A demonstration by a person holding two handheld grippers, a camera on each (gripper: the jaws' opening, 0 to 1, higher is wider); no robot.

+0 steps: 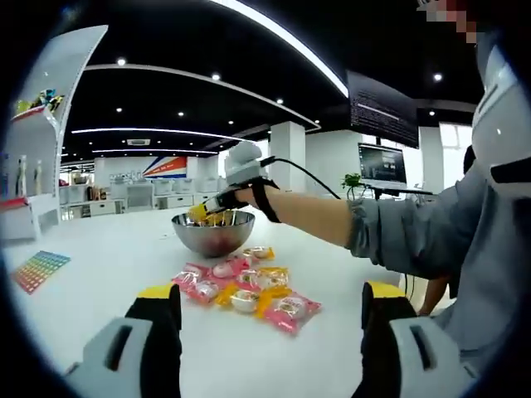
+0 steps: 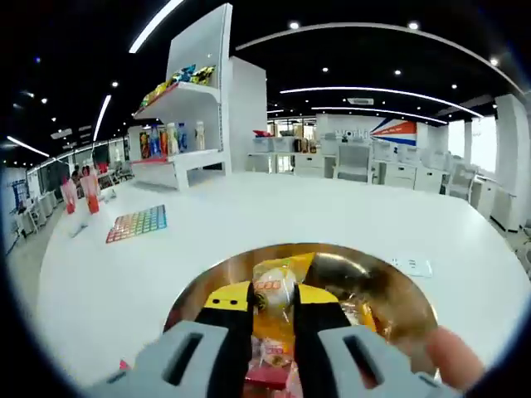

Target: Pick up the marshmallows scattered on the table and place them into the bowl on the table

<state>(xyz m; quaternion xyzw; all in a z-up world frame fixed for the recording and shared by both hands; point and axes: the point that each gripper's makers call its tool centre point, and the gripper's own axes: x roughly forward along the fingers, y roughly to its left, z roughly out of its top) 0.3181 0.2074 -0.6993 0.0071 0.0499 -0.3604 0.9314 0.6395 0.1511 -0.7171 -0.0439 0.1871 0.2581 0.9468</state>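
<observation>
Several marshmallow packets [image 1: 245,286] in pink and yellow wrappers lie in a loose cluster on the white table [image 1: 99,307], just in front of a steel bowl [image 1: 213,232]. My left gripper [image 1: 272,307] hovers low before the cluster, open wide, with nothing between its jaws. My right gripper [image 1: 207,212], carried by a person's hand, hangs over the bowl. In the right gripper view my right gripper [image 2: 274,303] is shut on a yellow marshmallow packet [image 2: 275,286] directly above the bowl [image 2: 199,286], which holds more packets.
A multicoloured card [image 1: 37,269] [image 2: 137,222] lies on the table to the left. A white shelf unit [image 2: 178,137] holds bottles and snacks. A small white card [image 2: 412,266] lies beyond the bowl. The person's sleeve [image 1: 431,240] reaches in from the right.
</observation>
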